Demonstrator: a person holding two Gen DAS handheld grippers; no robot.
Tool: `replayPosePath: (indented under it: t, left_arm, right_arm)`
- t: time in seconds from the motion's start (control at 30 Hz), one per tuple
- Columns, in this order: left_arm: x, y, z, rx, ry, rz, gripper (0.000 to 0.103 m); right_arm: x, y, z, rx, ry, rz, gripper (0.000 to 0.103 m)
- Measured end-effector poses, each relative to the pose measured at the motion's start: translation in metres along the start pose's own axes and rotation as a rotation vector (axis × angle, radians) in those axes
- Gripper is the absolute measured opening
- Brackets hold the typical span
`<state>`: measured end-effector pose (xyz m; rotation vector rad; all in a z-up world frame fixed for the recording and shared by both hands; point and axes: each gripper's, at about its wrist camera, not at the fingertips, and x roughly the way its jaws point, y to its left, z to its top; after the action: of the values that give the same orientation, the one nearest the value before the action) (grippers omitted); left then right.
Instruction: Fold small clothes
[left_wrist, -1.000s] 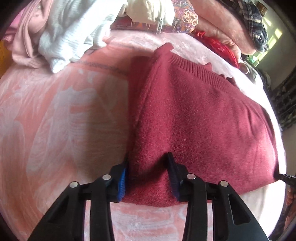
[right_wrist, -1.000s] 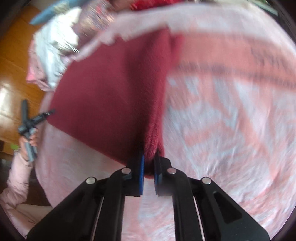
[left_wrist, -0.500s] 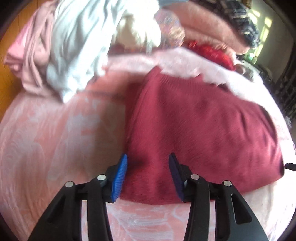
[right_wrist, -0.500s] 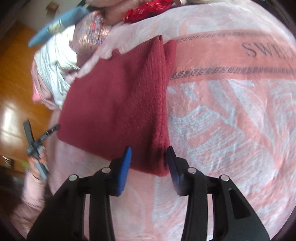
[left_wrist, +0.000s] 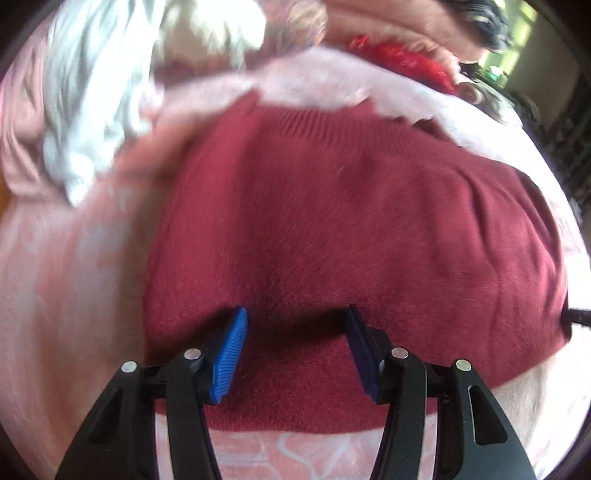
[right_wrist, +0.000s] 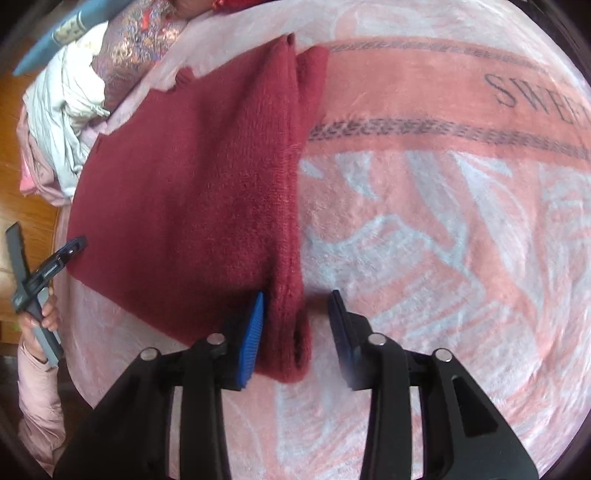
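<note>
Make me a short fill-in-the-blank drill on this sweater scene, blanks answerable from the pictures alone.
1. The folded sweater is dark ____ in colour.
2. It lies on a ____ blanket with white patterns.
3. The pads of the left gripper are ____ in colour.
4. The right gripper straddles the sweater's folded ____.

Missing words: red; pink; blue; edge

A folded dark red sweater (right_wrist: 192, 206) lies on the pink patterned blanket (right_wrist: 424, 229), toward its left edge. The right gripper (right_wrist: 297, 306) straddles the sweater's near right corner, its jaws closing, pads not pressing. At the blanket's left edge, a hand (right_wrist: 44, 317) holds the left gripper (right_wrist: 40, 273).
</note>
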<state>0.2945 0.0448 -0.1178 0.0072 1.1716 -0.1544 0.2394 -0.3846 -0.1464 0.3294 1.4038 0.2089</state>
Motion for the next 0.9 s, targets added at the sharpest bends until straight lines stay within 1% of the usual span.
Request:
replayPosePath:
  t: [0.03,0.1,0.2,0.3,0.4,0.53,0.67,0.7,0.83,0.9]
  left_arm:
    - [0.002,0.002,0.000,-0.002,-0.005,-0.010,0.057]
    - [0.003,0.000,0.000,0.008,-0.004,-0.007,0.057]
    - [0.005,-0.006,-0.002,0.014,-0.013,0.019,0.057]
    - [0.007,-0.012,-0.004,0.043,-0.027,0.039,0.057]
    - [0.006,-0.009,-0.005,0.047,-0.025,0.027,0.057]
    - [0.008,-0.002,-0.002,0.028,-0.009,-0.006,0.058]
    - [0.009,-0.002,-0.003,0.035,-0.007,-0.008,0.058]
    - [0.009,-0.002,-0.003,0.037,-0.006,-0.009,0.058]
    - [0.012,-0.001,0.001,0.038,0.019,-0.021,0.059]
    - [0.013,-0.001,0.003,0.038,0.035,-0.028,0.059]
  right_arm:
    - [0.003,0.002,0.002,0.002,0.008,-0.006,0.030]
    - [0.008,0.005,0.003,-0.013,0.015,-0.020,0.027]
    - [0.011,0.009,0.003,-0.021,0.021,-0.043,0.029]
    - [0.012,0.007,0.004,0.010,0.021,-0.026,0.028]
    - [0.008,0.001,0.000,0.007,0.019,-0.026,0.029]
    - [0.013,-0.002,0.000,0.004,0.016,-0.013,0.032]
    - [0.011,0.005,-0.006,-0.030,-0.018,-0.039,0.024]
    - [0.011,0.006,-0.008,-0.032,-0.024,-0.038,0.020]
    - [0.011,0.013,-0.010,-0.026,-0.035,-0.067,0.013]
    - [0.011,0.016,-0.009,-0.007,-0.035,-0.086,0.012]
